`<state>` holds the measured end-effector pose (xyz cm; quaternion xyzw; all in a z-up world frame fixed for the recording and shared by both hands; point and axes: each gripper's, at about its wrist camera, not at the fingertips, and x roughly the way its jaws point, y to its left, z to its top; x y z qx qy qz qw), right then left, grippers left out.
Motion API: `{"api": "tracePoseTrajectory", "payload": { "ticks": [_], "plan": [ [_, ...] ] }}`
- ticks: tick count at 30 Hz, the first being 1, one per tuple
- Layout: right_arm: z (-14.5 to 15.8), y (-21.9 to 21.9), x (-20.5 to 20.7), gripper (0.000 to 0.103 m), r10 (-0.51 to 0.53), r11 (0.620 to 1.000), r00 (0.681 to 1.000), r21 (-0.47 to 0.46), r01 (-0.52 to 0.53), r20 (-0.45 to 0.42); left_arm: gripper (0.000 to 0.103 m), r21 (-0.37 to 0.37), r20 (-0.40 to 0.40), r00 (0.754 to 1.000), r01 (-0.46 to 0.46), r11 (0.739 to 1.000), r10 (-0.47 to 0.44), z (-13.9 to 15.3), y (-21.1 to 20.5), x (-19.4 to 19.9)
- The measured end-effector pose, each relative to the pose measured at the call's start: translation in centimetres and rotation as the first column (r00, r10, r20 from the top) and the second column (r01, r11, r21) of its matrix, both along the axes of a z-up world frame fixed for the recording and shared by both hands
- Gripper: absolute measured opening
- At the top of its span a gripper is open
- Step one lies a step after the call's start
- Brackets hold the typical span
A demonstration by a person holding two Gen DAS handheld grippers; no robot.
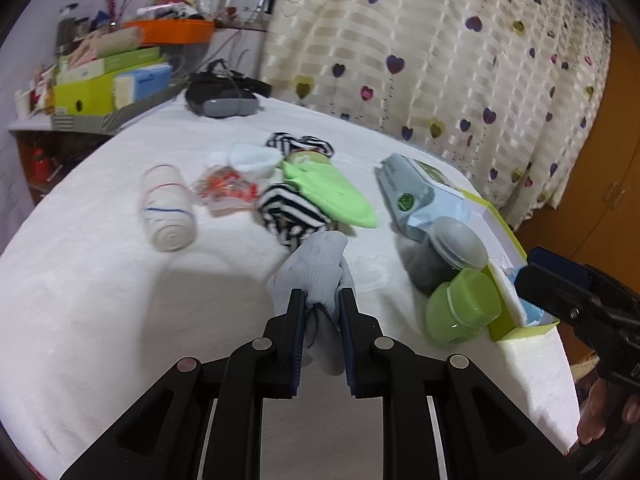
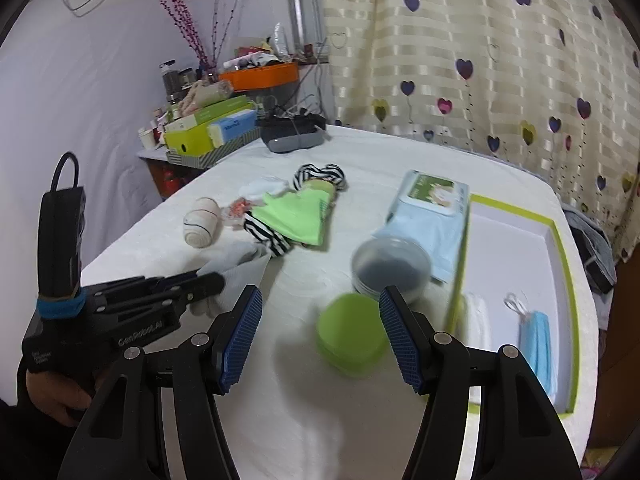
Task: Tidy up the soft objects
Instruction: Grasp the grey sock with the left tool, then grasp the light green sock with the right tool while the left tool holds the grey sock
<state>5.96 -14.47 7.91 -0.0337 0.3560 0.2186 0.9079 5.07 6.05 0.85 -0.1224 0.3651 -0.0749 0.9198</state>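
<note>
Pale blue-grey knitted cloth (image 1: 316, 276), limp and light, sits bunched between the jaws of your left gripper (image 1: 322, 300), which is clamped tight on it just above the white towelling tabletop (image 1: 120, 320). You have it near one end, so the free part stands up in a soft fold ahead of the fingers while the rest droops below; it weighs next to nothing, will not slip off the ribbed pads, and cannot break, but I judge it will trail and snag on the black-and-white striped socks (image 1: 288, 216) lying just beyond it. A hold nearer its middle would let it hang shorter. Your right gripper (image 2: 320, 336) waits with its jaws wide apart and nothing between the blue pads (image 2: 240, 336), poised over the lime-green plastic jar (image 2: 352, 336). Beside that jar lies the shallow white box with the lime rim (image 2: 560, 248), a blue face mask (image 2: 538, 344) already inside, and that looks the likely home for the cloth.
</note>
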Motion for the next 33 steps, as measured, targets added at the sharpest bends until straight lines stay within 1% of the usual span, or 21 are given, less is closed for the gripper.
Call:
{"api": "tracePoseTrajectory", "payload": {
  "ticks": [10,13,17,19,22,25,30,33],
  "plan": [
    [-0.6,5.1,1.8,0.062,0.094,0.995,0.996,-0.019,-0.094,-0.008,0.016,0.004,0.0,0.997,-0.078,0.997,0.078,-0.3,3.7,-0.5],
    [-0.8,6.3,2.7,0.062,0.098,0.995,0.995,-0.034,-0.099,-0.014,0.016,0.005,0.001,0.996,-0.092,0.996,0.092,-0.4,4.3,-0.4],
    [-1.1,7.6,4.6,0.062,0.075,0.996,0.997,-0.045,-0.077,-0.031,0.016,0.019,0.006,0.992,-0.124,0.992,0.124,-0.5,5.2,-0.3],
    [-1.3,7.9,5.9,0.062,0.051,0.998,0.998,-0.032,-0.053,-0.047,0.016,0.024,0.01,0.99,-0.139,0.99,0.139,-0.5,5.6,-0.3],
    [-1.8,8.7,8.0,0.062,0.023,0.999,0.997,-0.024,-0.025,-0.08,0.016,0.025,0.006,0.988,-0.153,0.988,0.153,-0.8,6.3,-0.2],
    [-2.6,9.6,10.1,0.062,-0.007,0.999,0.993,-0.041,0.003,-0.116,0.016,0.026,-0.009,0.987,-0.163,0.986,0.163,-1.2,6.8,0.1],
    [-4.8,10.7,13.2,0.062,-0.058,0.996,0.979,-0.082,0.042,-0.194,0.017,0.019,-0.022,0.987,-0.161,0.987,0.161,-1.7,7.2,0.3],
    [-6.1,10.8,14.6,0.062,-0.08,0.995,0.965,-0.081,0.062,-0.248,0.017,0.017,-0.021,0.987,-0.158,0.987,0.158,-1.9,7.3,0.4]
  ]
}}
